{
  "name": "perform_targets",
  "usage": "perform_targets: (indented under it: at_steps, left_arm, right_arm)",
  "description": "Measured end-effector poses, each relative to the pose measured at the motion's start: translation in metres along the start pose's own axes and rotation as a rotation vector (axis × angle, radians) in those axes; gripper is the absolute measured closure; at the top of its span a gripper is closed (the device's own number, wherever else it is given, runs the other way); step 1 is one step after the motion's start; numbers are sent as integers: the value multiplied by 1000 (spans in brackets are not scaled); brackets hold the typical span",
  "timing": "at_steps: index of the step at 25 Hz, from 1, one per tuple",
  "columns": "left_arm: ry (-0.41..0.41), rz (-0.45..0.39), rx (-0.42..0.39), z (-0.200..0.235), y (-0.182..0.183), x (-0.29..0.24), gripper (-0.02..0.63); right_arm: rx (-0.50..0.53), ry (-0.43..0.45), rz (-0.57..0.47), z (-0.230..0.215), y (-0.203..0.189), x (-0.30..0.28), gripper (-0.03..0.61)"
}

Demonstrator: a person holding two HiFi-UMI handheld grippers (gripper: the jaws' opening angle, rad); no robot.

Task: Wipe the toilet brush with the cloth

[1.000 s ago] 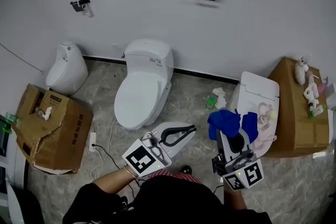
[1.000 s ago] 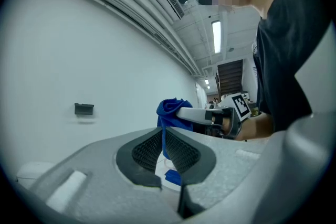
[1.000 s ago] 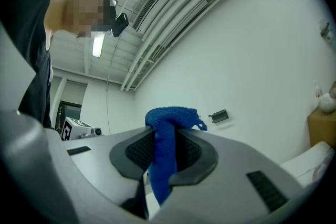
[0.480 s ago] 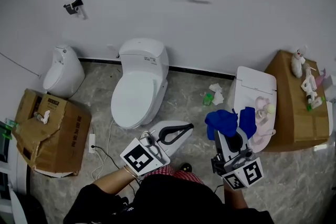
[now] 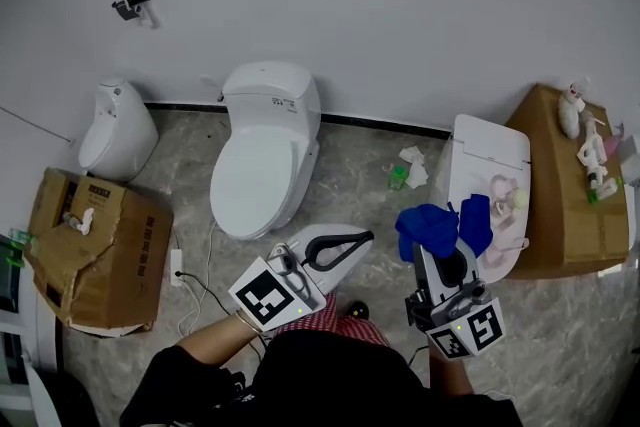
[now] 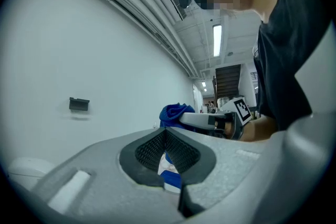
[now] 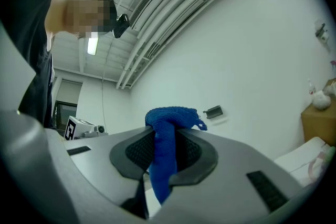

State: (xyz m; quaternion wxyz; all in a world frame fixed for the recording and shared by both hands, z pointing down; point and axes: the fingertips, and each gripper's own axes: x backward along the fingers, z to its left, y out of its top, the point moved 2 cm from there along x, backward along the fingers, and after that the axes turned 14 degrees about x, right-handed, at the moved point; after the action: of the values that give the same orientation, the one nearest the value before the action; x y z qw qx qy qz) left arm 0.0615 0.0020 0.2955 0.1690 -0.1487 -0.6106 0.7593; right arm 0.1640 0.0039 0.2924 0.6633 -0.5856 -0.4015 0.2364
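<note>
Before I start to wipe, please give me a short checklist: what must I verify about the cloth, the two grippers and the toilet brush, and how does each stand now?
1. The blue cloth is clamped in the right gripper: ok.
2. Enough cloth is bunched past the jaw tips to wipe with: ok.
3. The left gripper holds the toilet brush: not ok; its jaws are shut with nothing between them.
4. The toilet brush is located: cannot tell; no view shows it clearly.
5. The two grippers are apart from each other: ok, in the head view.
</note>
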Motion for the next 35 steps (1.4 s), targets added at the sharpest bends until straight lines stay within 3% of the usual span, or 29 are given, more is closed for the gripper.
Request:
perform_targets:
  at_steps: [15, 35]
  left_arm:
    - [-42, 21, 7, 46, 5, 1, 611]
    - [-78, 69, 47, 64, -21, -14, 611]
  right_arm:
    - [-19, -48, 35, 8, -26, -33, 505]
    - [-36, -85, 92, 1, -54, -40, 505]
